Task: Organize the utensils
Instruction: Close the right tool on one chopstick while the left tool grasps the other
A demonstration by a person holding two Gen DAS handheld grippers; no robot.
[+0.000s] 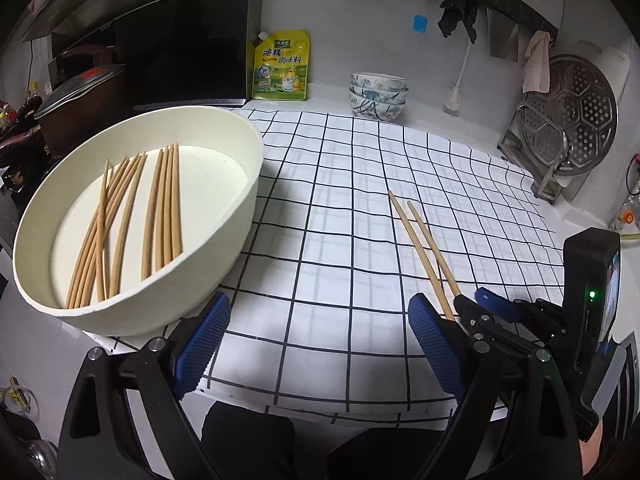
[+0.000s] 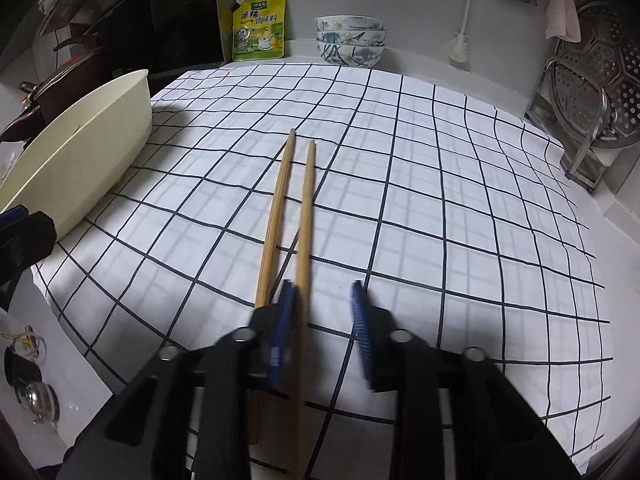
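Two wooden chopsticks (image 1: 424,252) lie side by side on the checked cloth (image 1: 340,200). A white round basin (image 1: 224,248) on the left holds several more chopsticks (image 1: 120,220). My left gripper (image 1: 320,344) stands wide open over the cloth's front edge, beside the basin, holding nothing. My right gripper (image 1: 476,300) is down at the near ends of the pair. In the right wrist view one chopstick (image 2: 306,220) runs between the right gripper's (image 2: 323,320) fingers against the left pad, with a gap to the right pad. The other chopstick (image 2: 276,220) lies outside the left finger (image 2: 284,320).
Stacked patterned bowls (image 1: 378,94) and a yellow seasoning pouch (image 1: 282,66) stand at the back wall. A perforated steamer plate on a metal stand (image 1: 572,120) is at the right. A dark pot (image 1: 80,92) sits behind the basin. The basin's side (image 2: 92,136) borders the cloth's left.
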